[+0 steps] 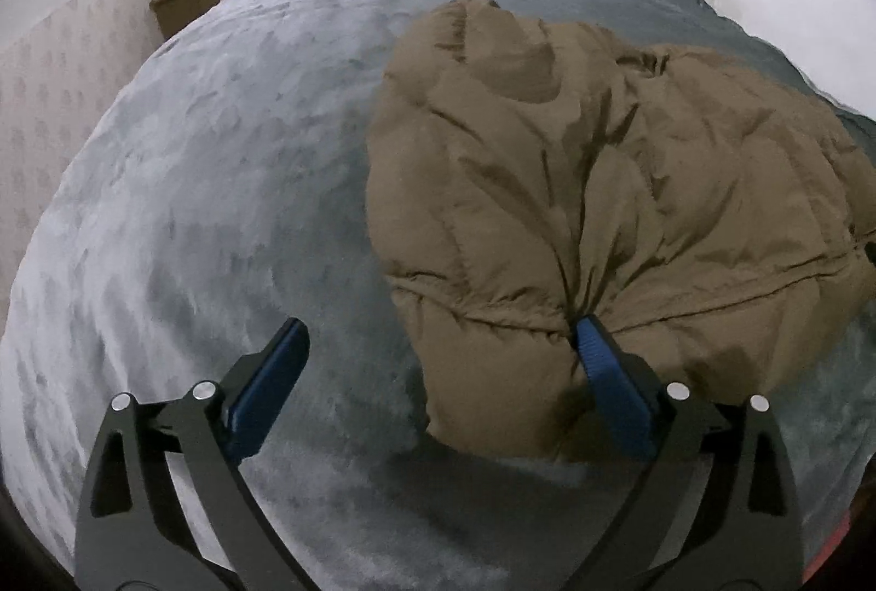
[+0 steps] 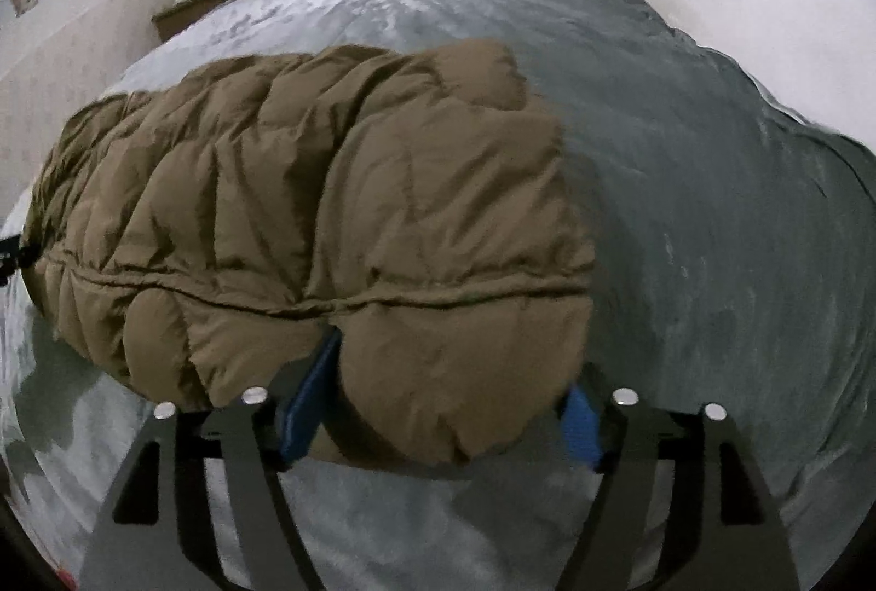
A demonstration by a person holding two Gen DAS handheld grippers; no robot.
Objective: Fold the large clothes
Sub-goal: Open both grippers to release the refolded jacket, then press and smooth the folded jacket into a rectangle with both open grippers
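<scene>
Brown puffer jacket (image 1: 591,186) lying folded on grey bedspread (image 1: 230,186); soft, bulky, springing back; left gripper (image 1: 438,372) and right gripper (image 2: 438,405) both released; best grasping along quilted hem.

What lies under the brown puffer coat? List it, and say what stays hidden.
The brown puffer coat rests on a grey plush blanket covering the bed. Whatever lies beneath the coat's folded bulk, sleeves included, cannot be seen.

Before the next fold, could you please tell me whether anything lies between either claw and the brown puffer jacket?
Nothing visible does: the brown quilted puffer jacket already lies against both open claws, left claw and right claw, on the grey plush blanket.
</scene>
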